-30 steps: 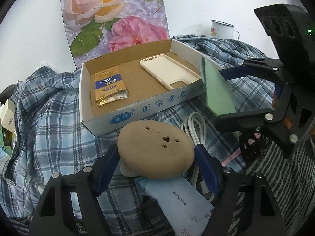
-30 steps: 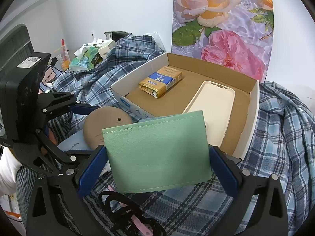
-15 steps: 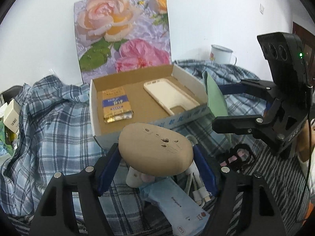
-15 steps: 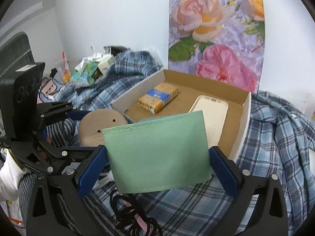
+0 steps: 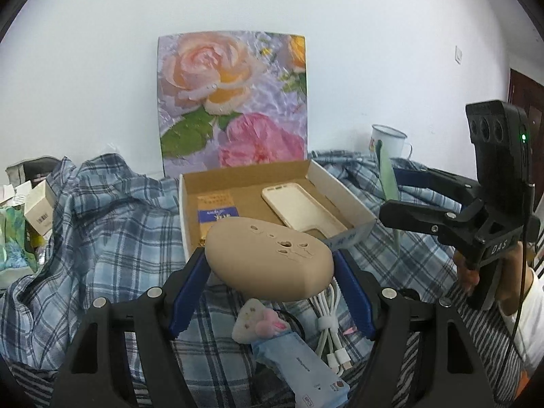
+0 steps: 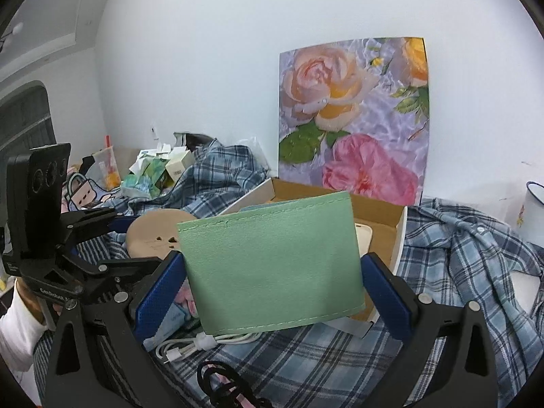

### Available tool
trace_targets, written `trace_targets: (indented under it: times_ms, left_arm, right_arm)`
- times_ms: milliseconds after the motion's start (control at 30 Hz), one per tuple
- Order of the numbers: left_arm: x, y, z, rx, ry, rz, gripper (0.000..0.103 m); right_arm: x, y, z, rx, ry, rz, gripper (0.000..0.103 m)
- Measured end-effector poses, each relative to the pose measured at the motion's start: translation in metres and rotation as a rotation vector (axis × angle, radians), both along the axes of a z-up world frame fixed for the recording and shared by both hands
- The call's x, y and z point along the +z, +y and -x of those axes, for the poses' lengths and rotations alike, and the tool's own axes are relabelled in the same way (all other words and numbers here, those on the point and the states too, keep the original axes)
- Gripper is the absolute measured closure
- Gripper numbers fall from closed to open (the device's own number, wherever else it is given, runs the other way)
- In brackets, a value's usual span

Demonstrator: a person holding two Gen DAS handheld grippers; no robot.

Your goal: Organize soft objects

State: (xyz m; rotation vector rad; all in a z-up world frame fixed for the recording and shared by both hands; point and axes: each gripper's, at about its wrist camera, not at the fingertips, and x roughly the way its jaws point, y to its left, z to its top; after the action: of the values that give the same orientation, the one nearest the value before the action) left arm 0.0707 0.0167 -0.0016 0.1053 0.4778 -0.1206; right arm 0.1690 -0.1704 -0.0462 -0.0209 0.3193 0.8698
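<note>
My left gripper [image 5: 270,272] is shut on a tan oval pad with small holes [image 5: 268,260], held above the plaid cloth in front of the cardboard box [image 5: 326,180]. My right gripper [image 6: 272,278] is shut on a green stitched pouch [image 6: 272,261], held in front of the box [image 6: 401,238]. The pouch shows edge-on [image 5: 387,183] in the left wrist view, right of the box. The box holds a cream phone case [image 5: 299,209] and a blue-gold packet [image 5: 217,212]. The tan pad [image 6: 153,234] and left gripper [image 6: 112,238] show at the left of the right wrist view.
A white cable bundle [image 5: 326,319], a plush charm [image 5: 255,319] and a light blue packet [image 5: 299,370] lie on the plaid cloth [image 5: 102,238] below my left gripper. A black cord [image 6: 221,387] lies near. A floral board [image 5: 234,102] leans behind the box. An enamel mug [image 5: 387,137] stands right.
Both grippers have risen and drawn back from the box with their objects still held. The box now appears smaller and farther; the charm and cables beneath the tan pad are uncovered.
</note>
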Motion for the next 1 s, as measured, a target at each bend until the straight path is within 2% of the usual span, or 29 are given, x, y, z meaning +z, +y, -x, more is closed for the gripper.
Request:
trace_targets:
  times_ms: [333,367,400,433,533,700,800,867,900,1000]
  left_arm:
    - [0.012,0.004,0.008,0.045,-0.067,-0.029,0.027]
    - [0.014,0.005,0.010,0.046,-0.074,-0.025,0.034]
    - [0.017,0.006,0.011,0.040,-0.079,-0.015,0.048]
    - [0.020,0.007,0.013,0.035,-0.080,-0.004,0.067]
    - [0.031,0.013,0.014,0.070,-0.089,0.019,0.067]
    - [0.036,0.017,0.014,0.060,-0.089,0.028,0.068]
    - [0.024,0.018,0.006,0.060,-0.046,0.029,0.064]
    - [0.011,0.020,-0.004,0.047,0.013,0.050,0.033]
    - [0.005,0.020,-0.007,0.049,0.033,0.057,0.029]
    - [-0.009,0.020,-0.015,0.054,0.100,0.048,0.026]
  right_arm:
    - [0.020,0.002,0.023,-0.028,-0.088,-0.023,0.002]
    - [0.023,0.002,0.026,-0.034,-0.101,-0.025,0.002]
    - [0.026,0.003,0.028,-0.036,-0.111,-0.027,0.002]
    - [0.030,0.003,0.030,-0.038,-0.117,-0.030,0.002]
    - [0.043,0.003,0.036,-0.060,-0.135,-0.044,0.002]
    - [0.063,0.002,0.043,-0.062,-0.148,-0.070,0.002]
    - [0.061,0.002,0.044,-0.067,-0.155,-0.080,0.002]
    - [0.052,0.004,0.040,-0.070,-0.146,-0.094,0.002]
    - [0.045,0.005,0.037,-0.066,-0.132,-0.097,0.002]
    - [0.027,0.007,0.028,-0.063,-0.083,-0.092,0.002]
